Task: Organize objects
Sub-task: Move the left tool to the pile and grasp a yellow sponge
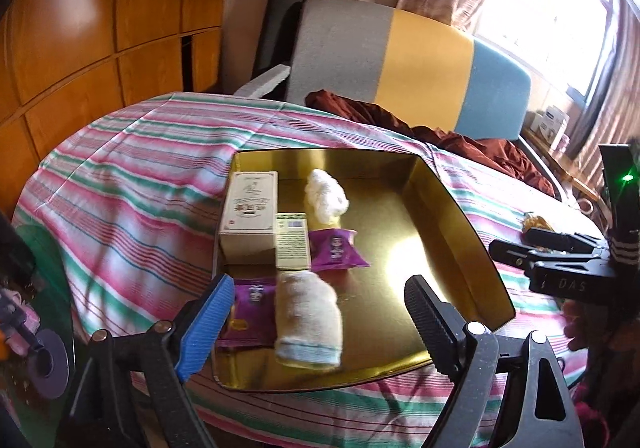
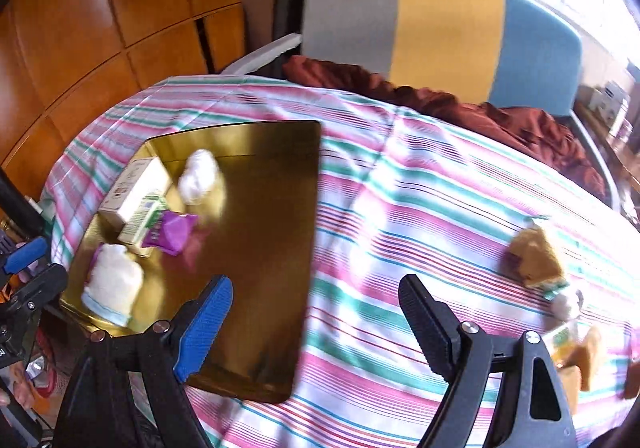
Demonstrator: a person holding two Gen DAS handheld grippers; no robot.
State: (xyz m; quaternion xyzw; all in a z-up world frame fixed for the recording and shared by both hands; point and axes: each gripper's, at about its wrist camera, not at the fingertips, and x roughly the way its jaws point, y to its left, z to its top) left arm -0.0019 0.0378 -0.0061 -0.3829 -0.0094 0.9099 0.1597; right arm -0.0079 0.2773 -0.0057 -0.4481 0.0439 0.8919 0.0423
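Note:
A gold tray point(image 1: 452, 216) point(image 2: 276, 208) lies on the striped bedspread. In it are a cream box point(image 1: 250, 214) point(image 2: 134, 188), a small green box point(image 1: 293, 238) point(image 2: 142, 222), two purple packets point(image 1: 336, 250) point(image 1: 248, 308) point(image 2: 172, 232), a white cotton wad point(image 1: 326, 194) point(image 2: 199, 176) and a rolled cream towel point(image 1: 308, 322) point(image 2: 112, 284). My left gripper point(image 1: 320, 320) is open around the towel, over the tray's near end. My right gripper point(image 2: 316, 324) is open and empty over the tray's right edge; it also shows in the left wrist view point(image 1: 532, 244). A tan sponge point(image 2: 536, 256) lies on the bed to the right.
More small items point(image 2: 576, 348) lie at the bed's right edge. A rumpled maroon cloth point(image 2: 480, 108) and a grey, yellow and blue headboard point(image 1: 420, 60) are at the back. A wooden wardrobe point(image 1: 100, 28) stands on the left.

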